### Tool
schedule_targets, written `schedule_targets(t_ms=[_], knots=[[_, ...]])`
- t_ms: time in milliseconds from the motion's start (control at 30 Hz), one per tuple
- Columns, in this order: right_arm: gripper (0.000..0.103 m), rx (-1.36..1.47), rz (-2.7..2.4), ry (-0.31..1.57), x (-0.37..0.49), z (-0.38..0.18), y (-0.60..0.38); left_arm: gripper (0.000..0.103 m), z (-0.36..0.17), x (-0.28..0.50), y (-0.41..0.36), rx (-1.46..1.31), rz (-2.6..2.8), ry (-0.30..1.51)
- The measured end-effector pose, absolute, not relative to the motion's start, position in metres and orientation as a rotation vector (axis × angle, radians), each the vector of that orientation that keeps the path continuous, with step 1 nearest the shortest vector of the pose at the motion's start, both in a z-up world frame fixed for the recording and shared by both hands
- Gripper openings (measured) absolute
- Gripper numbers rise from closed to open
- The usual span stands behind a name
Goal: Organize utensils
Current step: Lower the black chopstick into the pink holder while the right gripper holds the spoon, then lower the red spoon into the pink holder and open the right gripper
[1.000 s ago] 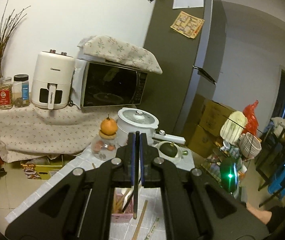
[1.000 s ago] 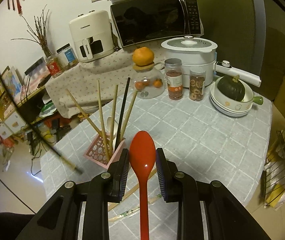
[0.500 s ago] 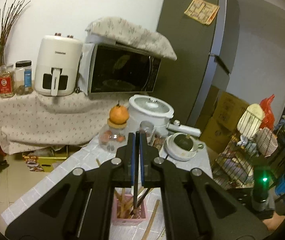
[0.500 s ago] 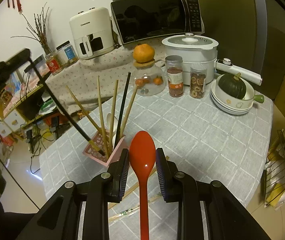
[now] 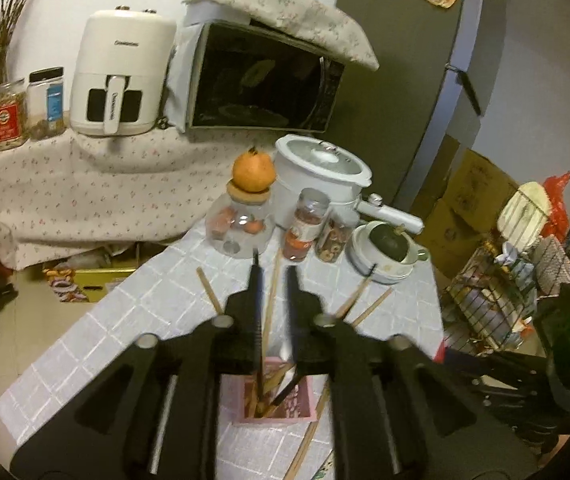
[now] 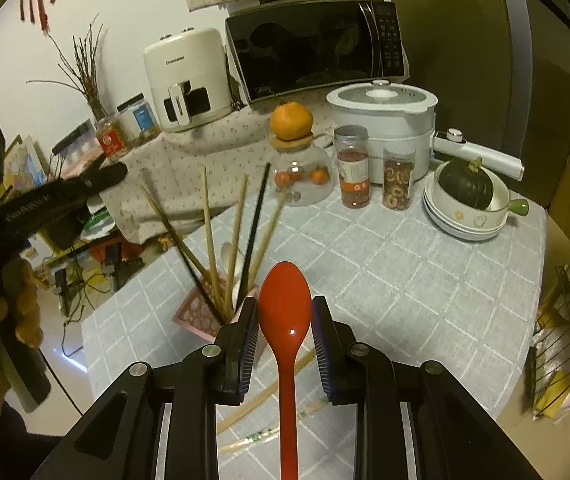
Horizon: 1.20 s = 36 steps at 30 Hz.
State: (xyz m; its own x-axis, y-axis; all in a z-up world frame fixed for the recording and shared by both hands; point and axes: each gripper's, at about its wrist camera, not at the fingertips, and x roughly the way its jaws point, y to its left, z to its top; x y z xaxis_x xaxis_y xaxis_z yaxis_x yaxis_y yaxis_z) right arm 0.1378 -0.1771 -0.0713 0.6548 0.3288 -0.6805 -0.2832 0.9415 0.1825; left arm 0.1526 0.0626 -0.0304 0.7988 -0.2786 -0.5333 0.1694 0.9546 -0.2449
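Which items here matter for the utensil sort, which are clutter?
Job:
- pink holder with chopsticks standing in it
- red spoon, clamped in right gripper
- loose chopsticks on the table
- left gripper, jaws opening above the holder

Clutter:
- microwave
- air fryer
- rice cooker
- spice jars
- squash

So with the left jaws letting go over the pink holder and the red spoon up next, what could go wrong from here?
1. The left gripper jaws are opening with the black chopstick standing between them, its tip in the pink holder. Pulling back carelessly could snag it.
2. The sticks fan outward, so the red spoon in the right gripper may knock them or tip the holder.
3. Loose chopsticks lie beside the holder and could roll off the table.
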Motion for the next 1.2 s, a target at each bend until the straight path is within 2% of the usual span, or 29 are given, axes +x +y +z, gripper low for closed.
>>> schedule_targets(t_ms=[67,167,233,333,733,1200], knots=[[0.027,0.069,0.348,0.761,0.137,-0.069,-0.173,0.047,-0.029,0.148,0.065,-0.202,-0.240,0.598],[0.027,0.087,0.349,0.721,0.139,-0.064,-0.165,0.052,-0.023,0.140,0.069,-0.189,-0.238,0.597],[0.027,0.102,0.345,0.691,0.141,-0.059,-0.158,0.062,-0.023,0.136,0.074,-0.174,-0.222,0.618],[0.027,0.125,0.335,0.642,0.146,-0.053,-0.147,0.084,-0.027,0.132,0.085,-0.159,-0.173,0.678],[0.027,0.154,0.207,0.432,0.174,-0.052,-0.090,0.085,-0.094,0.118,0.128,-0.062,-0.105,1.009],[0.027,0.026,0.068,0.312,0.185,-0.068,-0.057,0.085,-0.096,0.115,0.131,-0.065,-0.134,1.030]])
